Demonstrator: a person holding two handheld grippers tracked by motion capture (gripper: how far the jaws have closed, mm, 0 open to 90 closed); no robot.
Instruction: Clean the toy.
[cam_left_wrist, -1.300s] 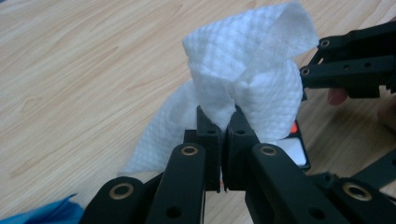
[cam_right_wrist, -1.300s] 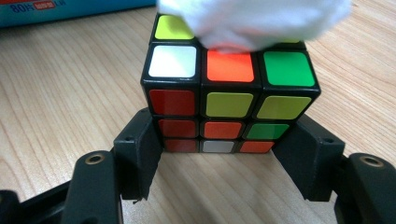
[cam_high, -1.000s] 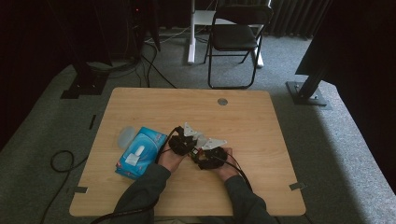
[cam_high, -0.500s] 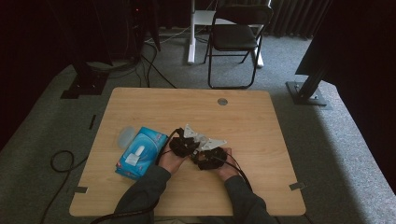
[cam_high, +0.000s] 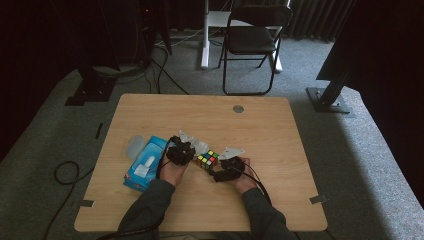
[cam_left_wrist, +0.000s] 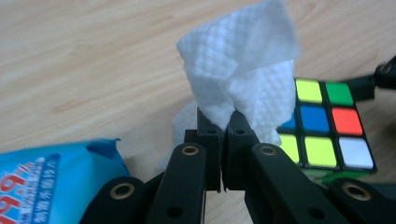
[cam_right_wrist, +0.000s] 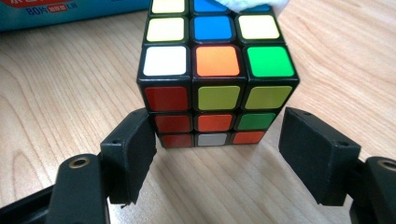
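A scrambled colour cube (cam_high: 207, 160) rests on the wooden table (cam_high: 260, 130) between my two hands. My left gripper (cam_left_wrist: 223, 123) is shut on a crumpled white wipe (cam_left_wrist: 243, 70), held just left of the cube (cam_left_wrist: 327, 126); from above, this gripper (cam_high: 189, 151) sits beside the blue pack. My right gripper (cam_right_wrist: 219, 123) is open, and its jaws have just been opening. The cube (cam_right_wrist: 217, 70) stands between them. The left jaw is close to the cube's lower corner and the right jaw stands apart from it. In the high view the right gripper (cam_high: 220, 169) is just right of the cube.
A blue pack of wet wipes (cam_high: 145, 162) lies left of my left hand, with a clear round lid (cam_high: 134, 146) beside it. A round grommet (cam_high: 238, 108) sits near the table's far edge. A folding chair (cam_high: 252, 40) stands beyond the table.
My left gripper has drawn away to the left with the wipe, and the cube now shows between the two grippers. The right gripper's jaws have spread wider.
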